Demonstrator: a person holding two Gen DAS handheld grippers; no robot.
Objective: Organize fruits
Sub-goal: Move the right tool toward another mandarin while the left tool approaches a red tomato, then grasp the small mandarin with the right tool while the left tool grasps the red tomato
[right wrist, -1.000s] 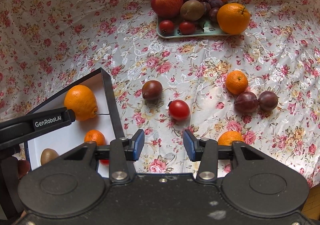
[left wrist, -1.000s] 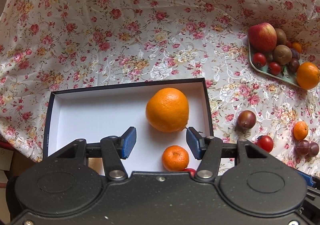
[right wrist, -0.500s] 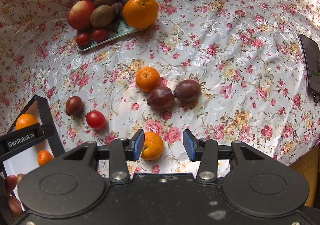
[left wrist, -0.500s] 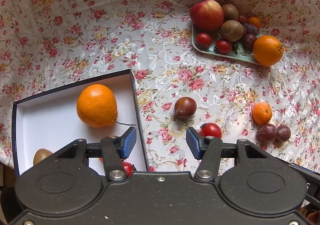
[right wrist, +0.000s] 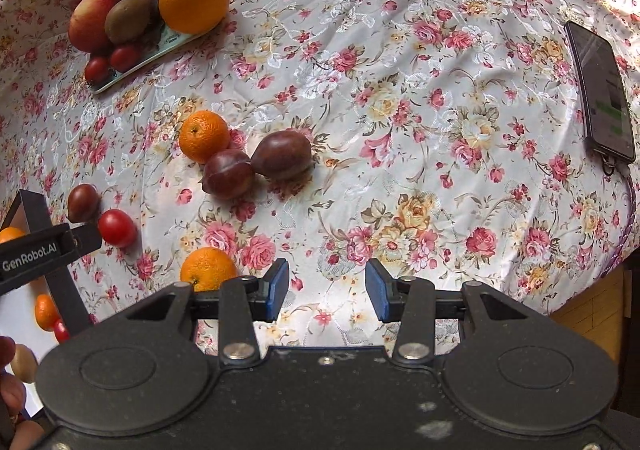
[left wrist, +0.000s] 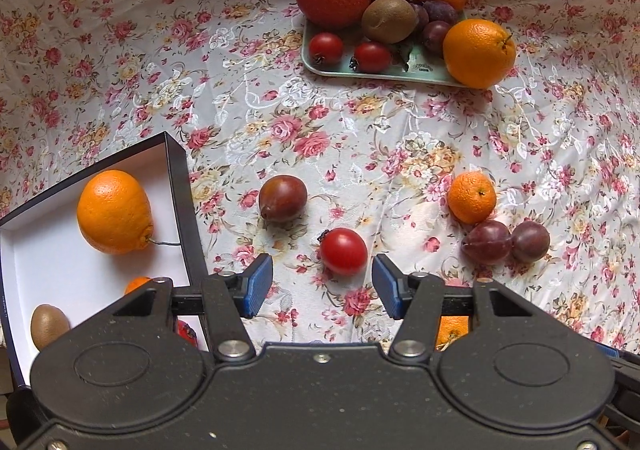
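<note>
Left gripper [left wrist: 322,286] is wide open and holds nothing; a red tomato [left wrist: 343,251] lies on the flowered cloth [left wrist: 360,121] just above the gap between its blue pads. Right gripper [right wrist: 327,290] is also wide open and empty, a small orange [right wrist: 207,268] just left of it. The white box [left wrist: 60,274] at lower left holds a big orange [left wrist: 114,211] and a kiwi [left wrist: 48,326]; the fruit tray [left wrist: 384,69] sits at upper centre

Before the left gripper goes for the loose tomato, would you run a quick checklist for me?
1. Left gripper open: ok.
2. Tomato lined up between the blue pads: ok, just ahead of them.
3. Tomato free of neighbours: ok, dark plum sits apart.
4. Room in the box: ok, white floor shows beside the orange.
5. Right gripper out of the way: ok, open and empty.
</note>
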